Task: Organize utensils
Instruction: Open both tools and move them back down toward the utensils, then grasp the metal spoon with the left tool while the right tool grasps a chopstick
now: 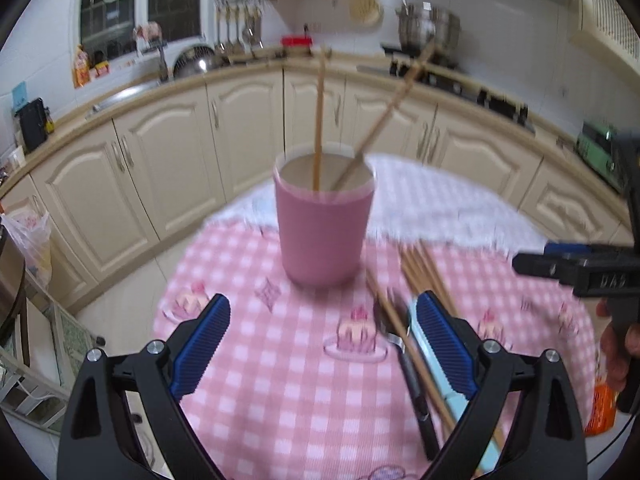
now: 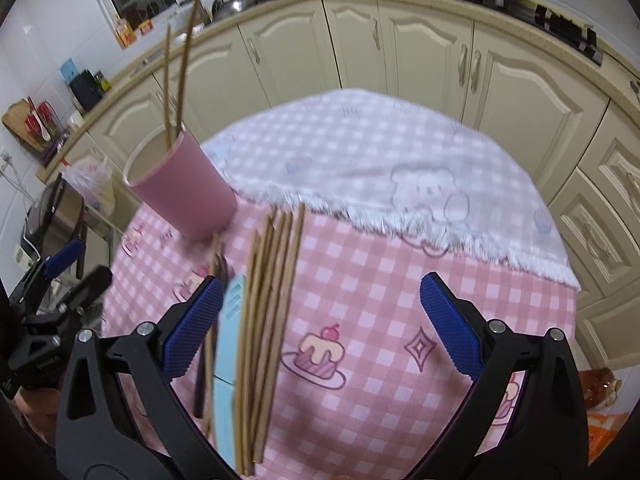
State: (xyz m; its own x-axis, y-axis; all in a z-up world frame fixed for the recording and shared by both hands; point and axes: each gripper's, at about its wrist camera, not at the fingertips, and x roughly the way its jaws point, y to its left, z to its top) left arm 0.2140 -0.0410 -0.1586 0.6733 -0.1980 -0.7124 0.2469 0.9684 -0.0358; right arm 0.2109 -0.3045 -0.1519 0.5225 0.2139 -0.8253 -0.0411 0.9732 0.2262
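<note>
A pink cup (image 1: pixel 325 232) stands on the pink checked tablecloth (image 1: pixel 288 360) with two wooden chopsticks (image 1: pixel 318 120) upright in it; it also shows in the right wrist view (image 2: pixel 186 188). Several loose chopsticks (image 2: pixel 268 312), a light blue utensil (image 2: pixel 228 344) and a dark-handled spoon (image 1: pixel 404 352) lie right of the cup. My left gripper (image 1: pixel 324 320) is open and empty, in front of the cup. My right gripper (image 2: pixel 320 304) is open and empty above the chopstick pile, which lies by its left finger.
A white checked cloth (image 2: pixel 380 160) covers the far half of the round table. Cream kitchen cabinets (image 1: pixel 180 160) and a counter with a stove (image 1: pixel 460 80) and pot curve behind. An orange packet (image 1: pixel 600 408) lies at the table's right edge.
</note>
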